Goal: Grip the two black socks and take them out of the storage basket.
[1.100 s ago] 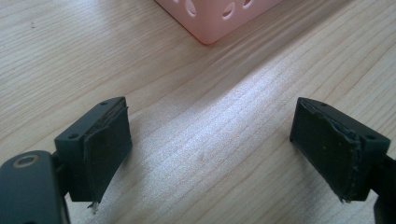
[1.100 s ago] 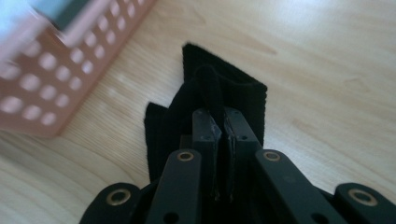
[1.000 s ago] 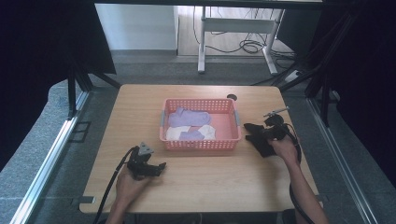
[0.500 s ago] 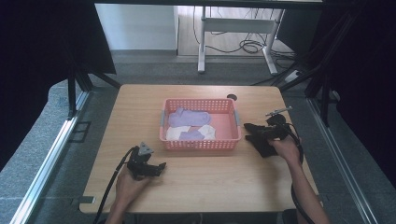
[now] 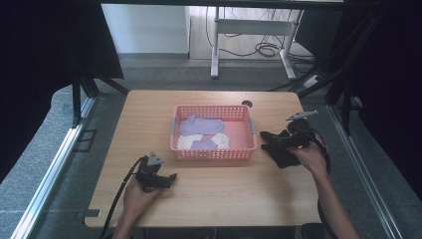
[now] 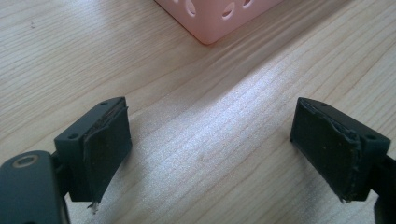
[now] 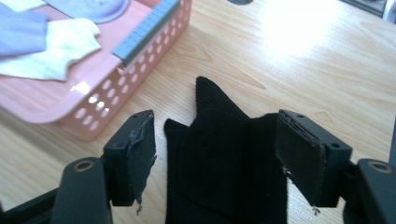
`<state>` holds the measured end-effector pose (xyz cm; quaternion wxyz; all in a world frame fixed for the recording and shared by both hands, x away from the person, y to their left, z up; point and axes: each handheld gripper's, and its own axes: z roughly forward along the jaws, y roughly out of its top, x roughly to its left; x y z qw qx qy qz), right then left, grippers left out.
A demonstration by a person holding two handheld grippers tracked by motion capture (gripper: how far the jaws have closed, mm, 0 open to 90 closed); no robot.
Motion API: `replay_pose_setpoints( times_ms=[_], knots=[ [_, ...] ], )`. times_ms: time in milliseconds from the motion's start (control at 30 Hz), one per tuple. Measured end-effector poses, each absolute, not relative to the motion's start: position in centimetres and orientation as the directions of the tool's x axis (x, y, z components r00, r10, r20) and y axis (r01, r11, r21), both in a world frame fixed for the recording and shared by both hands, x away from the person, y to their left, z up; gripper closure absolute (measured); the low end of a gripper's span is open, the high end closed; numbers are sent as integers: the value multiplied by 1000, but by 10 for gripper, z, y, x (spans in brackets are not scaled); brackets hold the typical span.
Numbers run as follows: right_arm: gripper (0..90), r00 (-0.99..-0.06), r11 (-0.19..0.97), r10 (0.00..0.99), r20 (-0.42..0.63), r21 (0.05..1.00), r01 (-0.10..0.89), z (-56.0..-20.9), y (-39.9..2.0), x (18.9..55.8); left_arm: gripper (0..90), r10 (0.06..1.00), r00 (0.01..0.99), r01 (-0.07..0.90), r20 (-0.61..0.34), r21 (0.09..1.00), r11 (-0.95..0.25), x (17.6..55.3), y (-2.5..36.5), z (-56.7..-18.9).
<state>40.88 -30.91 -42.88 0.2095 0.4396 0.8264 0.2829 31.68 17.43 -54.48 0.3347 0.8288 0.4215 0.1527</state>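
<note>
Near the front edge of the pale wooden surface [image 5: 209, 199], toward its left corner, the left hand-held gripper [image 5: 166, 178] rests low with its jaws spread wide over bare, fine-grained wood, nothing between them. Open room stretches from there along the front edge to the right corner. Close to the right edge, the right hand-held gripper [image 5: 266, 141] hovers over a flat black ribbed-knit sock [image 7: 224, 163]; its jaws have just been opening and now stand apart on either side of the sock, pads clear of the fabric. Just beside the sock, in the middle of the surface, sits a pink perforated plastic basket [image 5: 249, 130] with rounded corners, holding soft lilac and cream socks [image 5: 201, 124]. Bare wood runs beyond it to the far edge.
</note>
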Motion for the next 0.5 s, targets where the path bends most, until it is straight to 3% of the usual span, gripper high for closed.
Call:
replay_pose_setpoints(
  times_ms=[500],
  knots=[
    [161,-579,473,811,-86,679,562,-415,-294,376,122,799,601,595,-25,682,-426,317,175,-545]
  ],
)
